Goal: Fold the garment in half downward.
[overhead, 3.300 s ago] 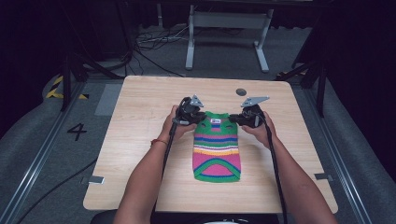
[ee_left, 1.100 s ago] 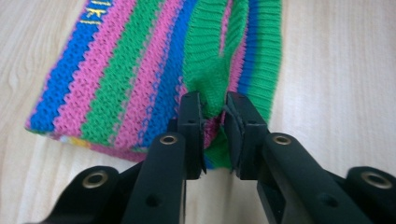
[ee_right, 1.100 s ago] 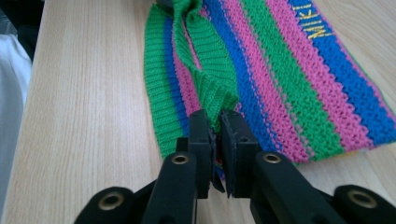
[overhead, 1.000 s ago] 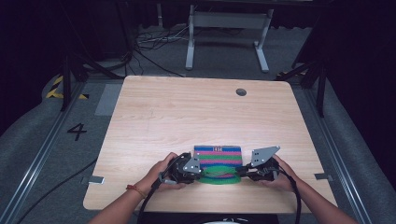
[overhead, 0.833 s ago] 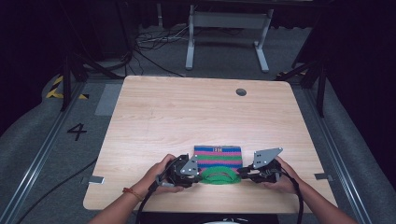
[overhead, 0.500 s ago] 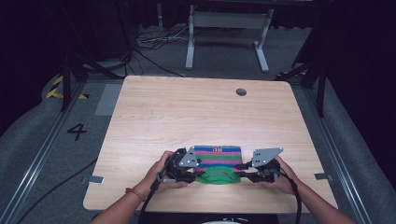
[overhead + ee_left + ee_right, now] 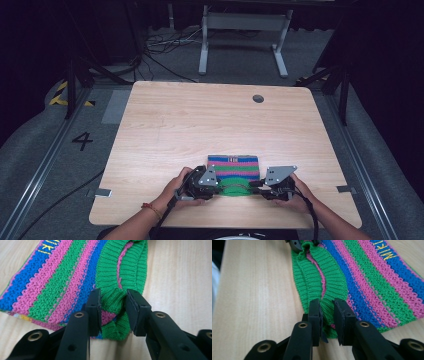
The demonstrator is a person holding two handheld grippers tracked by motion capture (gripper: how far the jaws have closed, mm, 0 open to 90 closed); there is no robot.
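The folded sweater [image 7: 233, 170] lies on the surface [image 7: 200, 125] near my edge. My left gripper [image 7: 216, 186] sits at its left corner, my right gripper [image 7: 254, 186] at its right.

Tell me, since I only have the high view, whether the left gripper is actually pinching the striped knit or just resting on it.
Observer: Pinching. The left gripper has the green ribbed edge of the striped knit bunched between its pads, and its jaws have just been closing.
Operator: And the right one?
Observer: The right gripper pinches the same ribbed edge at the other end. Its jaws have just been closing too.
Operator: Any marking on the fabric?
Observer: Yellow lettering runs along a blue stripe.
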